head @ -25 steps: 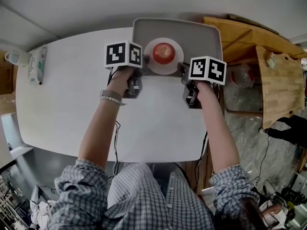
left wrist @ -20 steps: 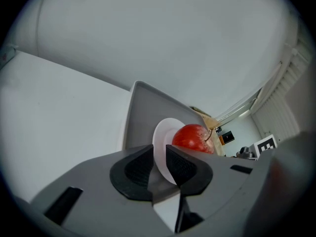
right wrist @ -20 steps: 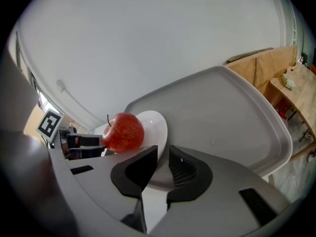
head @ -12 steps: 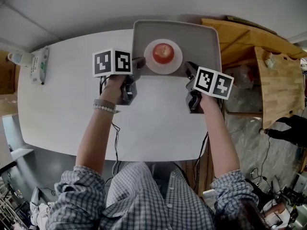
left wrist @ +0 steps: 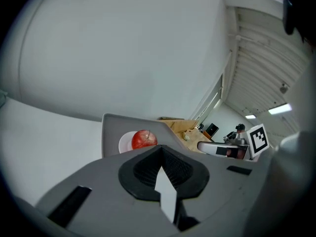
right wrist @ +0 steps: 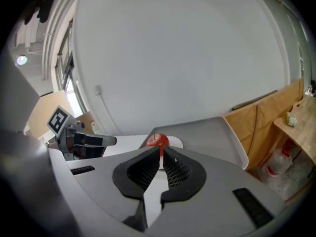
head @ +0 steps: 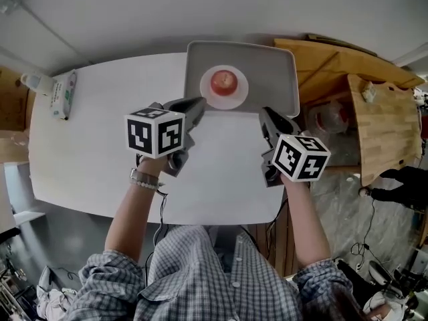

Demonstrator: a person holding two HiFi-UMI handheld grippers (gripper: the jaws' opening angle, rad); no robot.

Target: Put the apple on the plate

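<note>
A red apple [head: 223,82] rests on a small white plate [head: 235,97], which sits in a grey tray [head: 274,72] at the far side of the white table. My left gripper [head: 198,101] hovers shut and holding nothing just short of the tray's near left corner. My right gripper [head: 265,112] is likewise shut and holding nothing, near the tray's front right edge. From the left gripper view, the apple [left wrist: 143,138] and plate [left wrist: 125,143] lie ahead beyond the jaw tips. The right gripper view also has the apple [right wrist: 157,140] straight past its closed tips.
A pack of wipes [head: 65,92] and a small bottle [head: 30,81] lie at the table's far left corner. A wooden bench [head: 378,126] and brown cardboard [head: 328,59] stand to the right of the table. Bare white tabletop [head: 93,146] spreads to the left.
Both grippers have drawn back from the tray's front edge toward the person and risen higher. The apple stays on the plate.
</note>
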